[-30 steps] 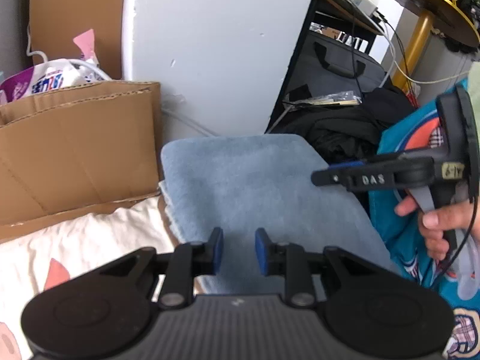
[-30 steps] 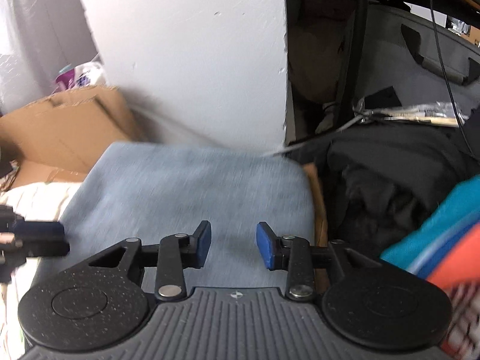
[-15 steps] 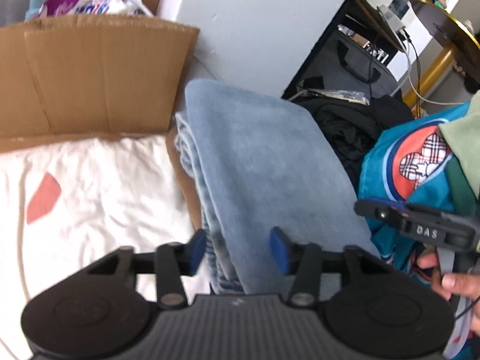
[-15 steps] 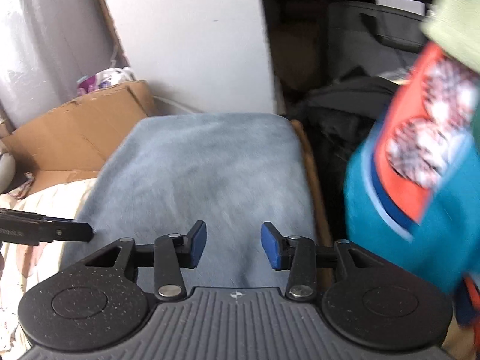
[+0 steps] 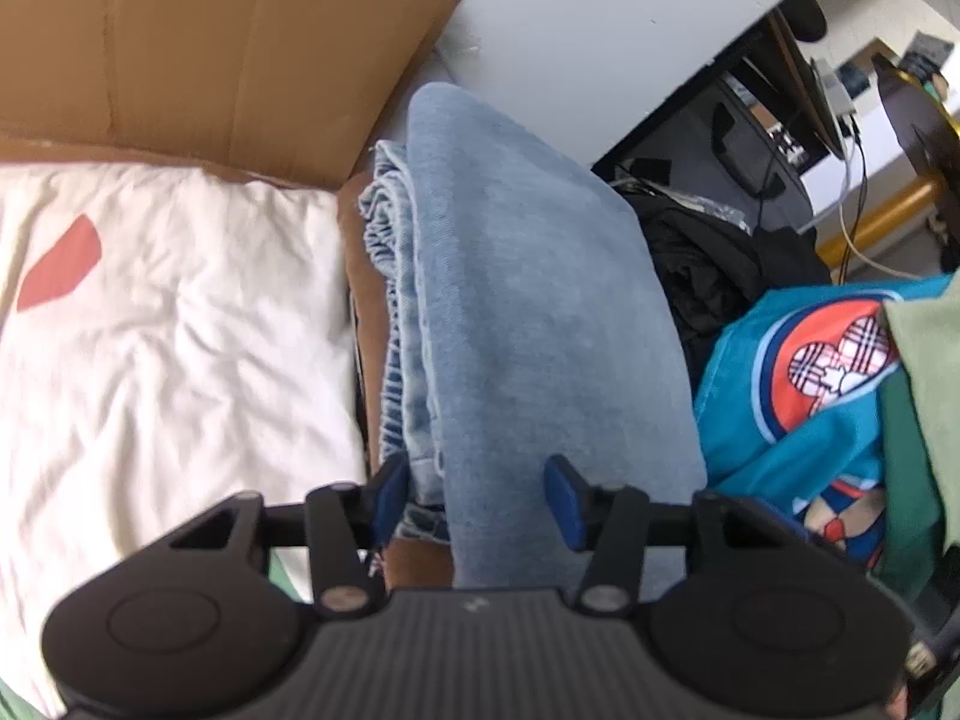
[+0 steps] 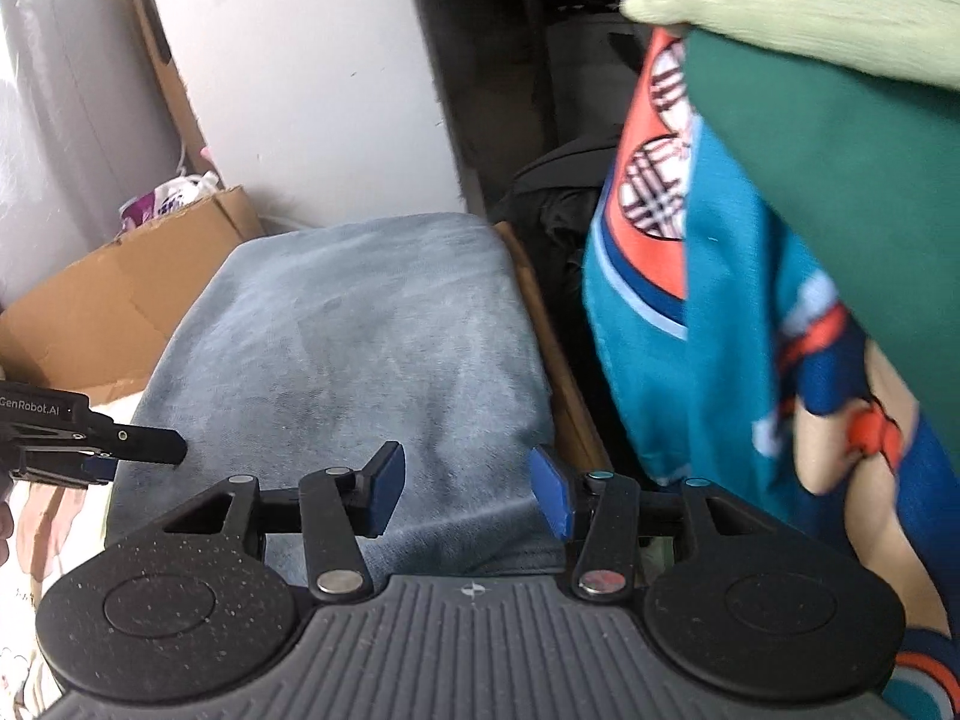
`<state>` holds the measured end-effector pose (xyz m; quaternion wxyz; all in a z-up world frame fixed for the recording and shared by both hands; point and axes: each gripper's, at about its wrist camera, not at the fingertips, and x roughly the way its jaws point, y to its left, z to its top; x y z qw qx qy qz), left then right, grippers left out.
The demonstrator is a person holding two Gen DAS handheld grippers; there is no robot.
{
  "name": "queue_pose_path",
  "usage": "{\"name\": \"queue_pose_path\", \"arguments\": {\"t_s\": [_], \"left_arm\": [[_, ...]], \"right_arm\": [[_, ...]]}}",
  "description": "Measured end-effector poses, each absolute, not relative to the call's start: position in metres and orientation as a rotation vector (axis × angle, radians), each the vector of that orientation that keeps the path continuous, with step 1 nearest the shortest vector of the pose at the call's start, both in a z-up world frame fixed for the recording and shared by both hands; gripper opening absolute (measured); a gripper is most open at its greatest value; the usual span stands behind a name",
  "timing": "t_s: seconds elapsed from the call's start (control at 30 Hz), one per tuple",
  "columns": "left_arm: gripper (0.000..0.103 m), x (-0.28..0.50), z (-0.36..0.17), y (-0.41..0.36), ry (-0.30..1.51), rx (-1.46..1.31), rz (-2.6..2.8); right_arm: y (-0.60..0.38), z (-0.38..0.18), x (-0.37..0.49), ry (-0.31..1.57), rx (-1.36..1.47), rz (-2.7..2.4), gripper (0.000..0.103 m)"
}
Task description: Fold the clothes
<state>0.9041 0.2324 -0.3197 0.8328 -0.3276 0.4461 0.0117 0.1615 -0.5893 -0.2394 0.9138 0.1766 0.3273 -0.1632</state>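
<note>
Closing my left gripper around the folded light-blue jeans, pads not pressing; my right gripper hovers released.

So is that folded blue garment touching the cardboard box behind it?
Cannot tell. In the left wrist view the folded blue garment runs right up to the cardboard box, but no view shows contact or a gap plainly.

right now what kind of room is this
Probably a cluttered bedroom or living space at home: folded jeans beside a cream sheet, a flattened cardboard box, and a desk with cables behind.
</note>
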Motion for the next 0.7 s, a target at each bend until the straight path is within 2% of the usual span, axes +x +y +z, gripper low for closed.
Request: {"name": "queue_pose_path", "arguments": {"t_s": [0.2, 0.7], "left_arm": [[0.051, 0.902, -0.320, 0.234, 0.958, -0.679, 0.011], [0.048, 0.911, -0.249, 0.210, 0.881, -0.316, 0.025]], "right_arm": [[-0.591, -0.248, 0.141, 0.674, 0.379, -0.398, 0.054], [-0.574, -0.275, 0.107, 0.717, 0.329, -0.363, 0.053]]}}
